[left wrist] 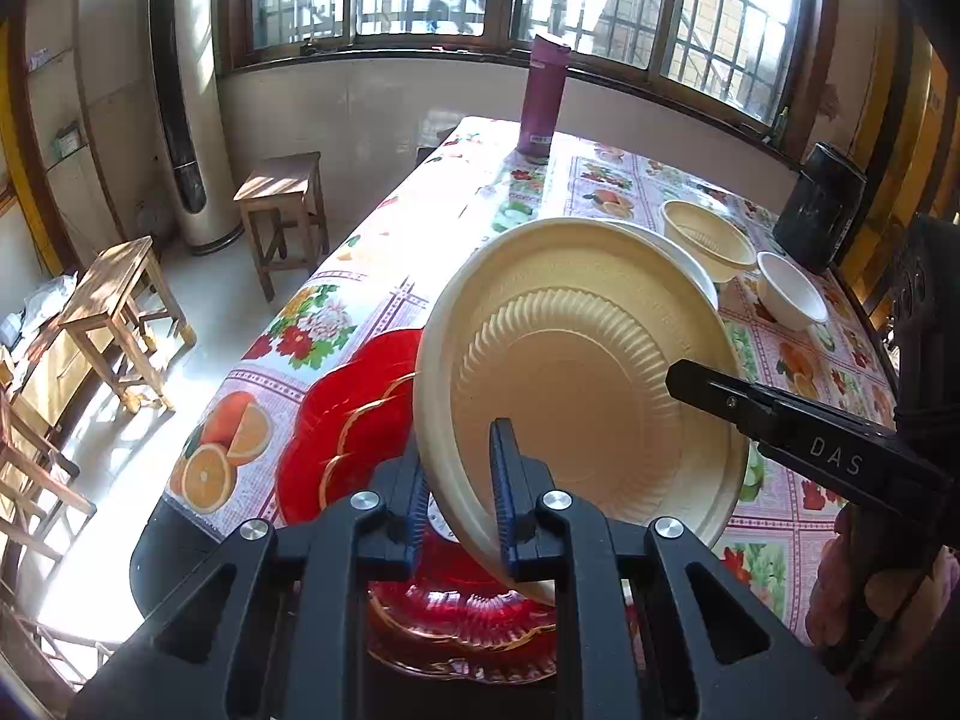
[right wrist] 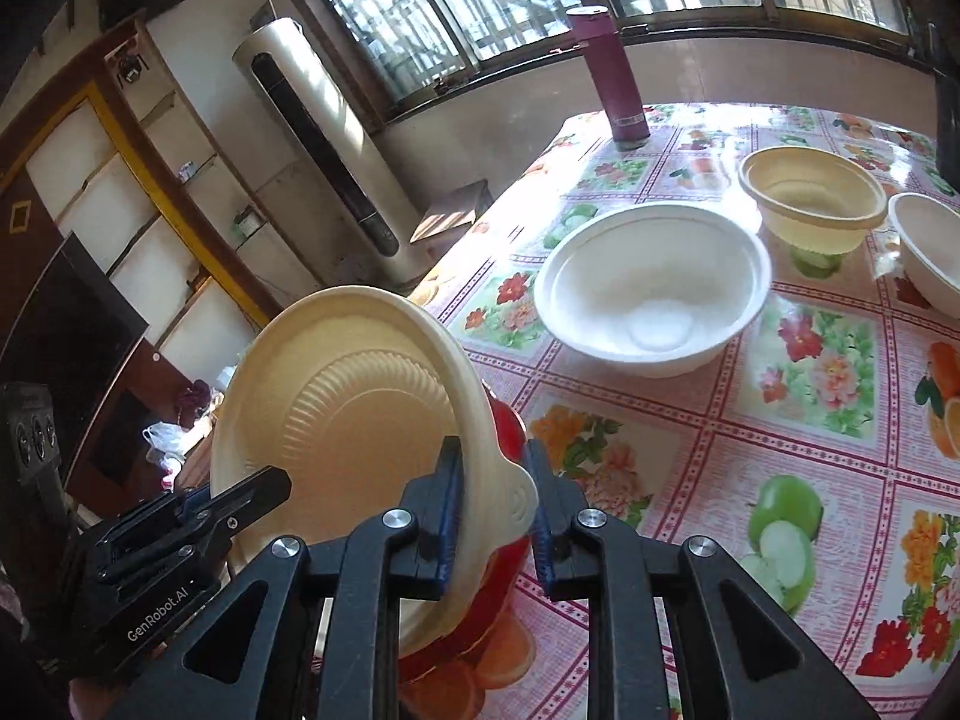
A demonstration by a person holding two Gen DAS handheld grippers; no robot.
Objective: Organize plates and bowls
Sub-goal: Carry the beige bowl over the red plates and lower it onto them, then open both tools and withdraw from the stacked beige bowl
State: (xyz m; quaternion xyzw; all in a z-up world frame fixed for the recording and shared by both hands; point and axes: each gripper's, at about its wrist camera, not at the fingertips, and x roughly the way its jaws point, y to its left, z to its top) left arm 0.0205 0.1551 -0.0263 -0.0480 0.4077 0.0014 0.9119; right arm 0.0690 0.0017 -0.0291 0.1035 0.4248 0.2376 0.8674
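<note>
Floral-clothed table (right wrist: 750, 420) bearing white bowls (right wrist: 651, 288), cream bowl (right wrist: 813, 198), purple flask (right wrist: 609, 75), red plate (left wrist: 354, 420).

One cream plate (left wrist: 576, 372), one red plate (left wrist: 348, 420), three bowls (right wrist: 651, 288), one purple bottle (left wrist: 542, 99)

You can read "DAS" in pale letters on the right gripper (left wrist: 678, 381) where it crosses the left wrist view, and "GenRobot.AI" on the left gripper (right wrist: 264, 489) in the right wrist view.
</note>
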